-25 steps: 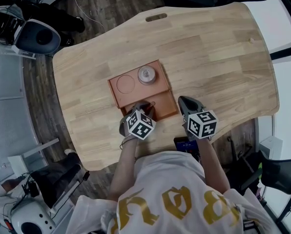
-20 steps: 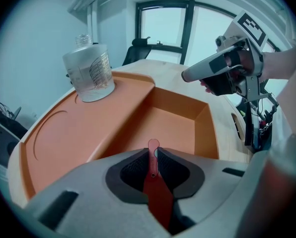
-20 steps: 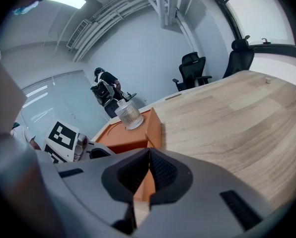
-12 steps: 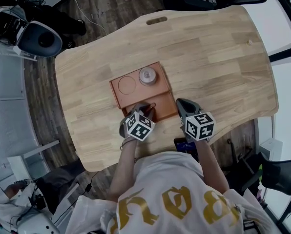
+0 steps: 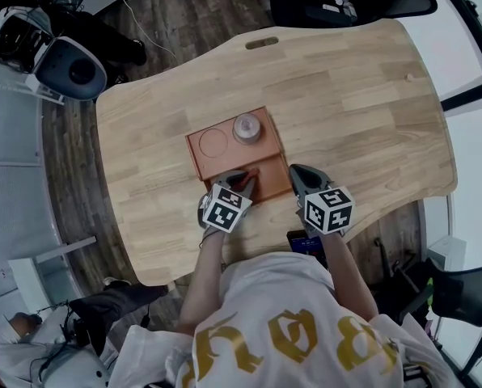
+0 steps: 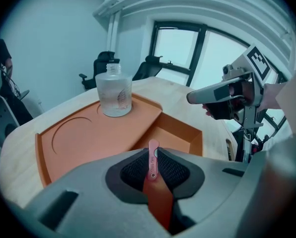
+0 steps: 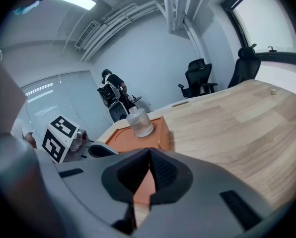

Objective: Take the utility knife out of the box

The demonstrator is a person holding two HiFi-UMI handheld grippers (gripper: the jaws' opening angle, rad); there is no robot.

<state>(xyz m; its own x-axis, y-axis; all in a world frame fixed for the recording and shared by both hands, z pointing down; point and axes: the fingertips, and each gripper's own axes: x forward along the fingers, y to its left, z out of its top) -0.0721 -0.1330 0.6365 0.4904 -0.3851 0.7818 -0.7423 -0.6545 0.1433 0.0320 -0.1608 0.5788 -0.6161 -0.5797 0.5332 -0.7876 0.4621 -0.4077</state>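
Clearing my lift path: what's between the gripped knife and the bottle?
Left gripper view: only the box's bare floor and open recess separate knife and bottle.

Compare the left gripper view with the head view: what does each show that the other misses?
Left gripper view only: the left gripper shut on the utility knife, with windows and office chairs behind. Head view only: the whole wooden table outline, the floor, the person's white shirt. Both: the orange box, the glass bottle standing on its raised part, and the right gripper beside the box.
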